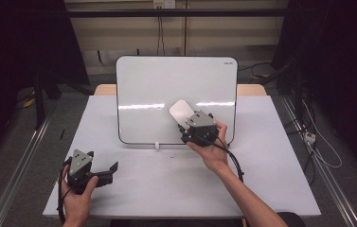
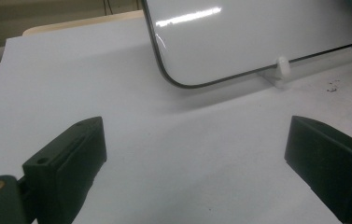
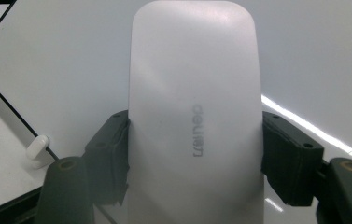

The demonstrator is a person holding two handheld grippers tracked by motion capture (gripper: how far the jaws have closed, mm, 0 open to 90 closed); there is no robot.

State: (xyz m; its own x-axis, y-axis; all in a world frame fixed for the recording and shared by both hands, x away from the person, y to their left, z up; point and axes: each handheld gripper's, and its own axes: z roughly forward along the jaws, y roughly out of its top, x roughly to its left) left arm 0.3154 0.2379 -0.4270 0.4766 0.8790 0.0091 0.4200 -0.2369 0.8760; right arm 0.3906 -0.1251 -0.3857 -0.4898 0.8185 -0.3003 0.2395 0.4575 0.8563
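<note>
Desk (image 1: 261, 189) in white: right gripper (image 1: 185, 124) clamps a white rounded-rectangle eraser (image 1: 180, 111) before the upright whiteboard (image 1: 157, 85); left gripper (image 1: 112, 169), jaws apart, sits near the front-left corner.

Left tongs (image 2: 197, 158) gape wide over the bare white table (image 2: 61, 84), facing the whiteboard (image 2: 257, 37) and its clip (image 2: 283, 66).

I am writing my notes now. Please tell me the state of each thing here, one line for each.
Whiteboard: propped upright on the table, wiped blank.
Eraser: gripped in the right claw, in front of the whiteboard.
Right claw: shut on eraser.
Left claw: open, empty.
</note>
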